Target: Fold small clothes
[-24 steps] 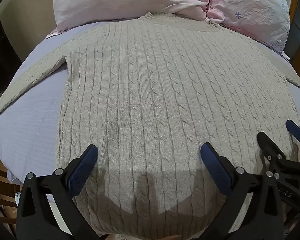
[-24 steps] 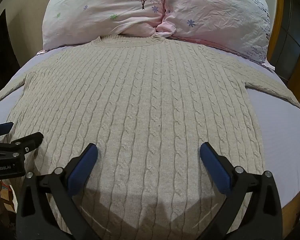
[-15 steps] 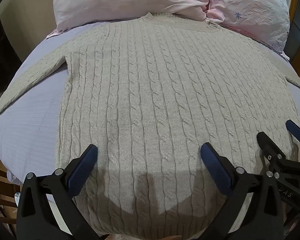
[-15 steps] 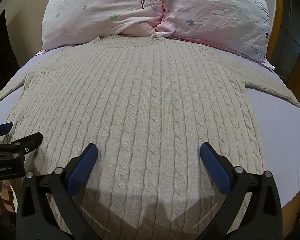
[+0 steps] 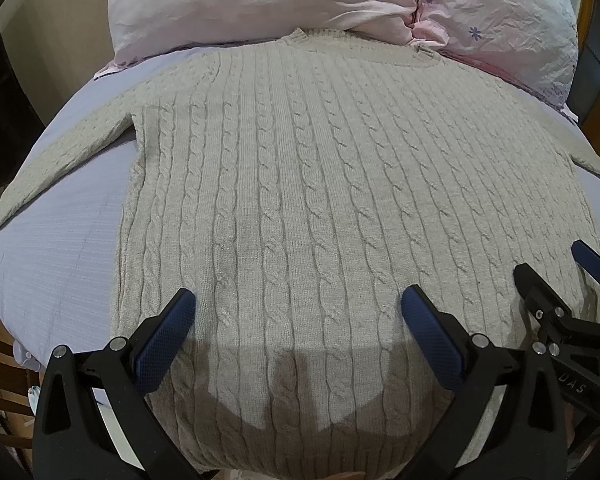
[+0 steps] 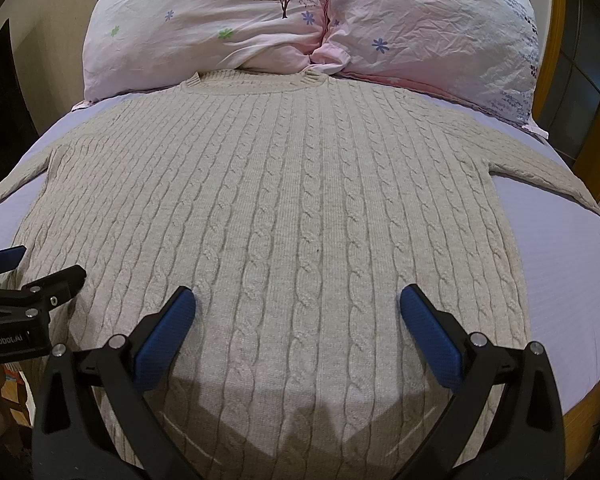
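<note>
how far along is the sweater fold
Done: the sweater lies spread flat on the bed, sleeves out. In hand: nothing; the left hand-held gripper and right hand-held gripper are open above its hem. Left: every fold.

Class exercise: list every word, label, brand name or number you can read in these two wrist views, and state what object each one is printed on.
"GenRobot.AI": white lettering on the body of the left gripper, seen in the right wrist view.
"DAS": partial white lettering on the body of the right gripper, seen in the left wrist view; the rest is cut off.
The sweater, the pillows and the bed sheet carry no readable text.
</note>
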